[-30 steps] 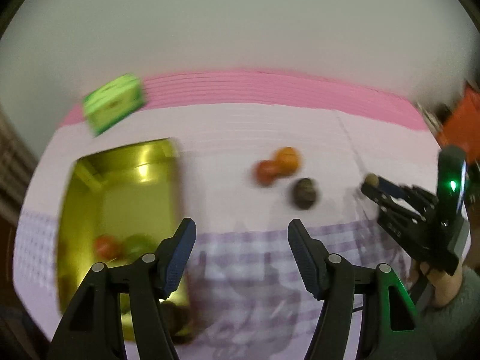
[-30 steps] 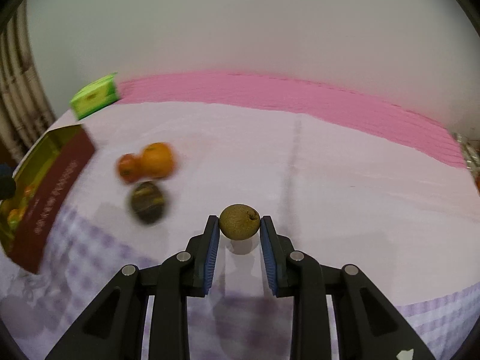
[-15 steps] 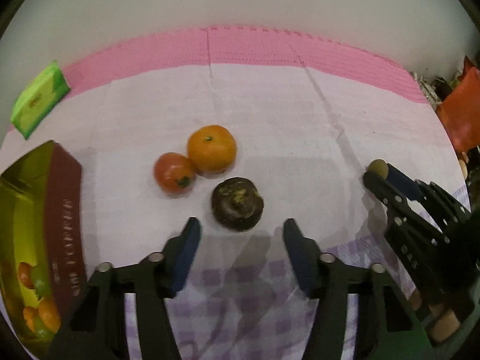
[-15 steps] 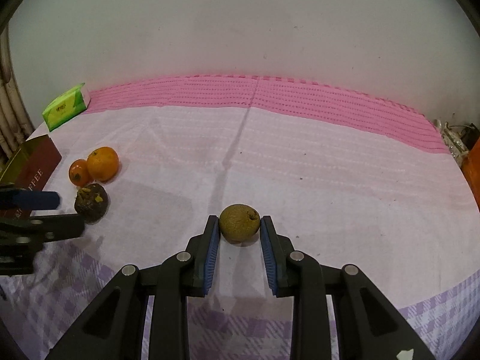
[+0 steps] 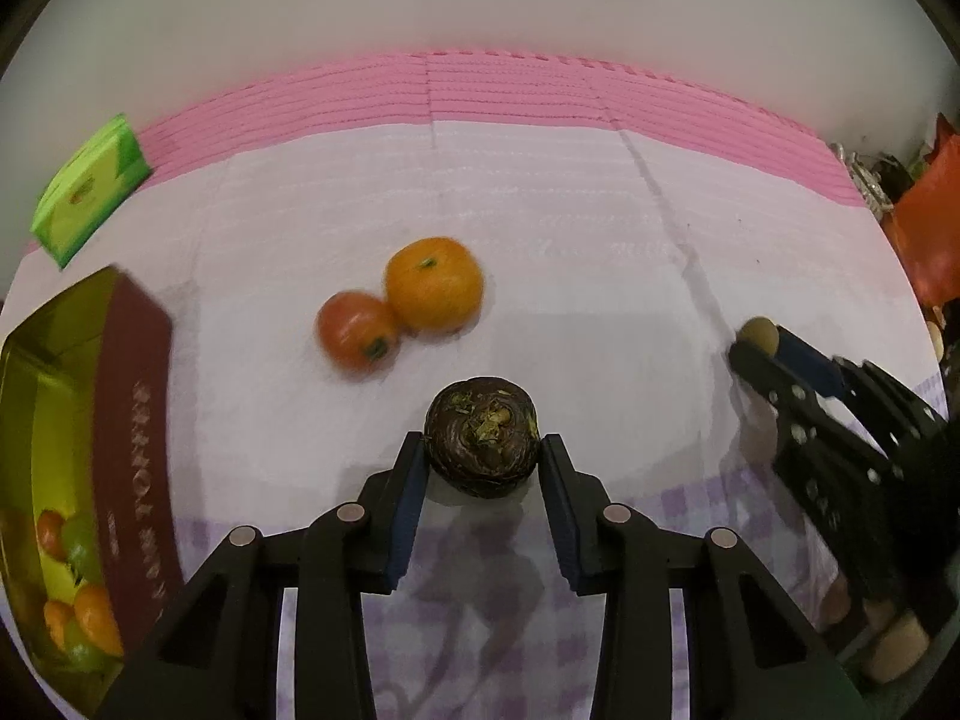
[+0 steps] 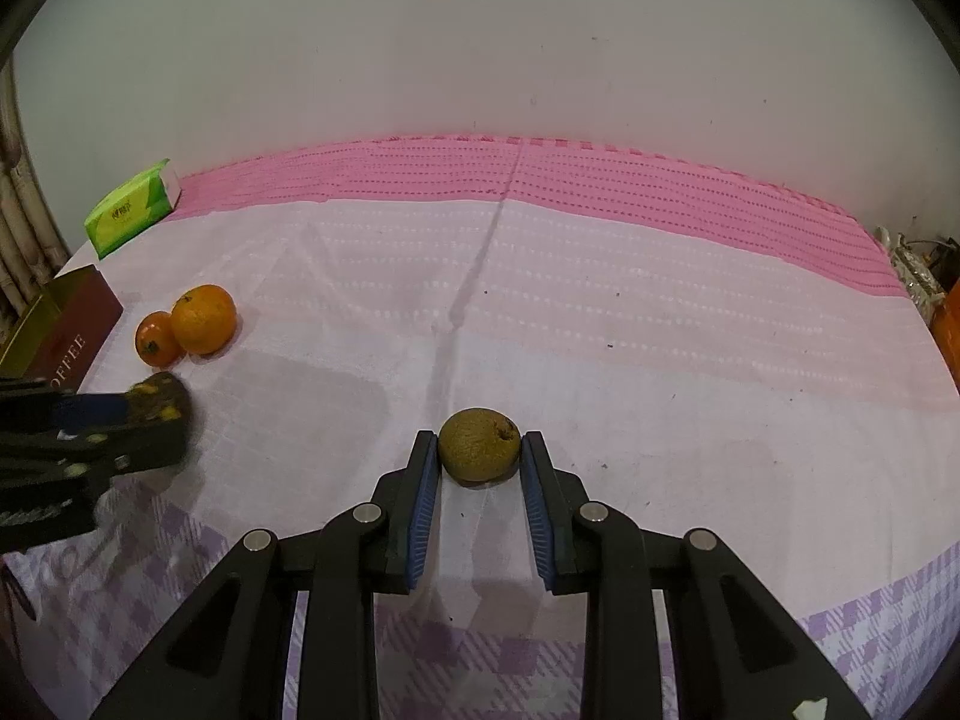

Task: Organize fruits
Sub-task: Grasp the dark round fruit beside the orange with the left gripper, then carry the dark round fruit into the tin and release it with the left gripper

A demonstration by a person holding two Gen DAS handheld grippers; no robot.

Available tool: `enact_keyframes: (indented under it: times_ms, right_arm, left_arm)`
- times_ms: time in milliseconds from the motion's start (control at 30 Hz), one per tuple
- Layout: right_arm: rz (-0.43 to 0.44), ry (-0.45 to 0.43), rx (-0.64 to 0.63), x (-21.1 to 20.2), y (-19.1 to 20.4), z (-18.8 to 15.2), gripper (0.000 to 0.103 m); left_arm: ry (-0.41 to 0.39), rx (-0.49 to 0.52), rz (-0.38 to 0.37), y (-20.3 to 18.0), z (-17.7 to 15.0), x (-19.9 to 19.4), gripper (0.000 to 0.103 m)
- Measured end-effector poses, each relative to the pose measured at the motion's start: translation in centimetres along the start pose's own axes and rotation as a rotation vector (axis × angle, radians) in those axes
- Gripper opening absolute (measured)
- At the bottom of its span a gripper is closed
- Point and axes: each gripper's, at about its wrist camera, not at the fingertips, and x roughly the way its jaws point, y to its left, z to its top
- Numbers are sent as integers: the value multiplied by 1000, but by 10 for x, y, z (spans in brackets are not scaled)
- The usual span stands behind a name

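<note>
The dark fruit (image 5: pixel 481 445) sits on the counter (image 5: pixel 540 228) between your left gripper (image 5: pixel 483 462) fingers, touching both pads. Your right gripper (image 6: pixel 480 456) fingers bracket the brown fruit (image 6: pixel 478 444), slightly apart. The orange (image 5: pixel 433 283) and tomato (image 5: pixel 357 330) lie beyond, near the box (image 5: pixel 129 420).

A dark brown, wrinkled fruit (image 5: pixel 482 444) is seen resting on the cloth, its rough yellow-green crown turned up. Behind it, an orange (image 5: pixel 434 283) and a smaller red-orange fruit (image 5: pixel 357 330) are found touching side by side, the orange on the right. Off to the right, well apart from these, a round olive-brown fruit (image 6: pixel 478 445) with speckled skin sits on the cloth. At the left, a gold-lined maroon box (image 5: pixel 78 420) stands open, with orange and green fruits (image 5: pixel 78 600) gathered in its near end.
</note>
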Motion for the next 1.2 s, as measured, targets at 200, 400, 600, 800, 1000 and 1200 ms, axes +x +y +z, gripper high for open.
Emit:
enact_keyframes:
  times_ms: [200,400,600,800,1000,1200]
  right_arm:
    - [-5,6,-4,2,0,0,26]
    - [-11,12,-13,4,2,0,26]
    - [-14,15,-13,5,2,0,26]
    - [-19,15,-18,5,3,0,26]
    - [-20,15,-19,5,3,0,26]
    - [-20,15,-19,5,3,0,26]
  left_arm:
    - [-5,-52,19,22,-15,-25,39]
    - [-71,-135,44,58,-19,-62,39]
    - [-108,-220,102,102,-22,-84,39]
    - [-108,-296,146,143,-33,-89,39]
    - [-116,-362,210,186,-33,-94,39]
    - [-56,-418,223,230,-30,-81,39]
